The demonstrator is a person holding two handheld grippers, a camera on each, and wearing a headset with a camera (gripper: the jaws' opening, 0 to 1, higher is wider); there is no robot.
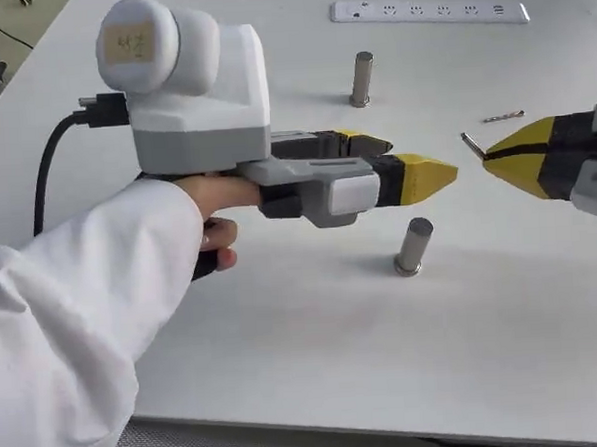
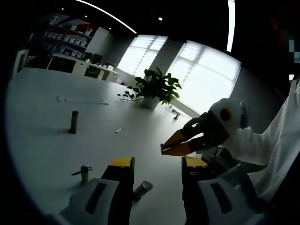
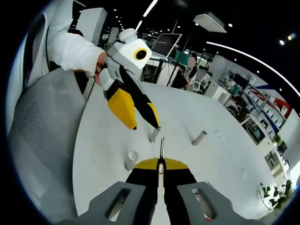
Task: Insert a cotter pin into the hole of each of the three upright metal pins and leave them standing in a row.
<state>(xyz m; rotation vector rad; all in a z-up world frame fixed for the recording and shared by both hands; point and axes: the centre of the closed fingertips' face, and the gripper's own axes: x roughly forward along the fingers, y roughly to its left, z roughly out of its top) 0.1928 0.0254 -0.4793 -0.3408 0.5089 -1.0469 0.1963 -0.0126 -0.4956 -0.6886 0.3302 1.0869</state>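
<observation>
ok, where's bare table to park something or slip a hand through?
Bare: the front strip of the table nearer than the near metal pin, and the back left, left of the far metal pin. Crowded: the middle, where the left tool and right tool nearly meet, beside the loose cotter pin.

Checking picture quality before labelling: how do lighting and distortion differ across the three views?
Head view: soft, even light, faint shadows beside the metal pins. Left gripper view: windows blown out, table dim. Right gripper view: fisheye bends the table edge; cotter pin sharp.
</observation>
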